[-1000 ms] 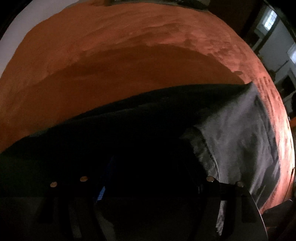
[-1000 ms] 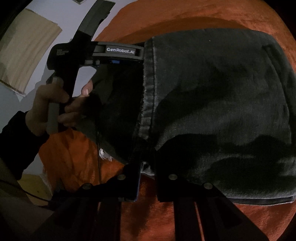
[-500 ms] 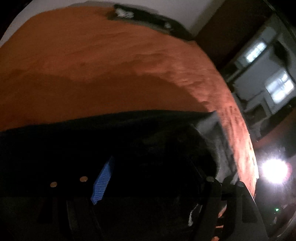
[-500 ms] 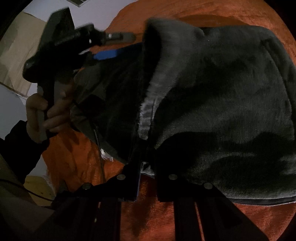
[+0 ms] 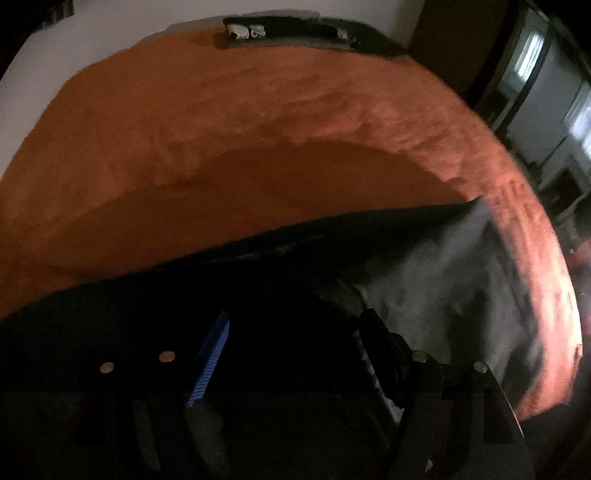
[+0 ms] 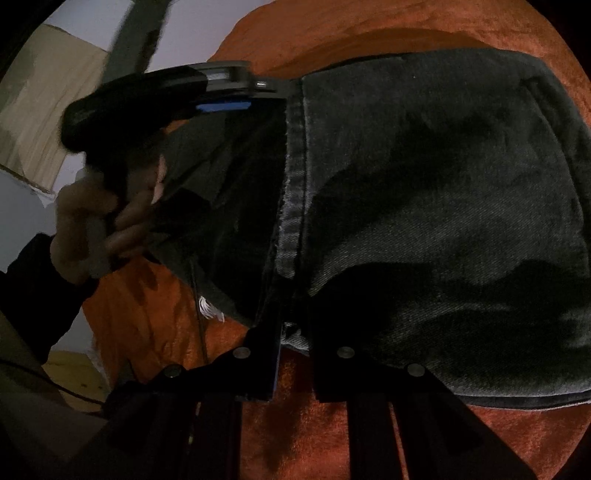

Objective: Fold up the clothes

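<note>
Gripping: right gripper (image 6: 293, 332) pinched on the hem of the dark denim garment (image 6: 424, 221); left gripper (image 5: 291, 354) has its jaws apart, cloth between them
Garment: folded flat on the orange blanket (image 6: 406, 29); heavy, stiff-ish denim; take it by the seamed edge
Views: right shows the left hand (image 6: 96, 218); left shows far clutter (image 5: 295, 31)

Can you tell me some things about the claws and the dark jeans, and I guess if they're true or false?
1. The jeans lie on an orange blanket. True.
2. The right claw pinches the jeans' edge. True.
3. The left claw is far from the jeans. False: it is at their far edge.
4. The jeans are bright yellow. False: dark grey.
5. A bare hand holds the left claw's handle. True.
</note>
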Available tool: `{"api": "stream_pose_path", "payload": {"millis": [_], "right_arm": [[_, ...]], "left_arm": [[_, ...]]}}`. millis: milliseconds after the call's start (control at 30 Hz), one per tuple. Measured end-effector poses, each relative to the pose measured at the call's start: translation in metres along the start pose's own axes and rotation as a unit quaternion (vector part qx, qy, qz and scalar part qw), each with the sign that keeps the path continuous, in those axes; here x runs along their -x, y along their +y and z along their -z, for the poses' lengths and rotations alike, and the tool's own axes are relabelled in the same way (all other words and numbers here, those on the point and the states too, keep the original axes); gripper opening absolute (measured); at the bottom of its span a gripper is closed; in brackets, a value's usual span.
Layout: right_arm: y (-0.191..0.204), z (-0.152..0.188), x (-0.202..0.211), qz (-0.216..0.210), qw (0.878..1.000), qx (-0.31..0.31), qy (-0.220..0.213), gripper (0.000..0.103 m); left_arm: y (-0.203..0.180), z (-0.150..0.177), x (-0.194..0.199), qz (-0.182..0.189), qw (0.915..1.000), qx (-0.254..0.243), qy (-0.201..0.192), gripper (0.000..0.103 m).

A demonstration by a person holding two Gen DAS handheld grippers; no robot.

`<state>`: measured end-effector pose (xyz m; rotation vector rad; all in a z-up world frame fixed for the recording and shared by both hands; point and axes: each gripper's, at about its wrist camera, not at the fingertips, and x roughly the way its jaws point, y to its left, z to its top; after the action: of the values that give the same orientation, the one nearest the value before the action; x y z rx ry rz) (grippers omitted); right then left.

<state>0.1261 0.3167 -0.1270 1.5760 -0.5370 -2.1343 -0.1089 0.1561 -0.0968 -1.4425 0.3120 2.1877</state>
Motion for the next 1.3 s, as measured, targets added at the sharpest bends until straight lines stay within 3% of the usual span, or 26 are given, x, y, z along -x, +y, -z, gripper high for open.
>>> {"api": "stream_pose_path", "payload": {"millis": [100, 200, 333, 533, 633, 733, 933, 1067, 1133, 1200, 1300], "right_arm": [[-0.003, 0.000, 0.006, -0.001, 1.000, -0.001, -0.001, 0.012], [-0.003, 0.000, 0.007, -0.003, 1.000, -0.003, -0.001, 0.012], [-0.001, -0.001, 0.003, -0.002, 1.000, -0.002, -0.001, 0.012], [-0.002, 0.000, 0.005, -0.001, 1.000, 0.000, -0.001, 0.012], [-0.001, 0.000, 0.013, -0.003, 1.000, 0.001, -0.015, 0.012], [0.006, -0.001, 0.028, -0.004, 0.999, 0.022, -0.047, 0.012], [0.018, -0.016, 0.038, 0.007, 0.995, 0.057, -0.078, 0.012], [0.023, -0.031, 0.029, -0.011, 0.995, 0.063, -0.076, 0.012], [0.027, -0.040, 0.021, -0.021, 0.995, 0.069, -0.070, 0.012], [0.034, -0.045, 0.013, -0.030, 0.995, 0.078, -0.061, 0.012], [0.045, -0.049, 0.001, -0.044, 0.994, 0.092, -0.049, 0.012]], "left_arm": [[0.003, -0.003, -0.015, -0.008, 0.9995, 0.018, 0.025, 0.076], [0.003, -0.003, -0.019, -0.019, 0.9993, 0.021, 0.025, 0.083], [0.011, -0.002, -0.030, -0.009, 0.9979, 0.051, 0.039, 0.091], [0.020, 0.001, -0.025, 0.023, 0.9951, 0.086, 0.044, 0.091], [0.040, 0.007, 0.009, 0.086, 0.9880, 0.128, 0.016, 0.091], [0.066, 0.022, 0.060, 0.115, 0.9817, 0.147, -0.039, 0.091], [0.138, 0.072, 0.154, 0.045, 0.9764, 0.173, -0.121, 0.091], [0.203, 0.121, 0.186, -0.001, 0.9573, 0.257, -0.133, 0.092], [0.232, 0.151, 0.192, -0.012, 0.9413, 0.312, -0.129, 0.092], [0.258, 0.185, 0.191, 0.001, 0.9203, 0.372, -0.120, 0.092], [0.290, 0.233, 0.184, 0.041, 0.8799, 0.456, -0.126, 0.092]]}}
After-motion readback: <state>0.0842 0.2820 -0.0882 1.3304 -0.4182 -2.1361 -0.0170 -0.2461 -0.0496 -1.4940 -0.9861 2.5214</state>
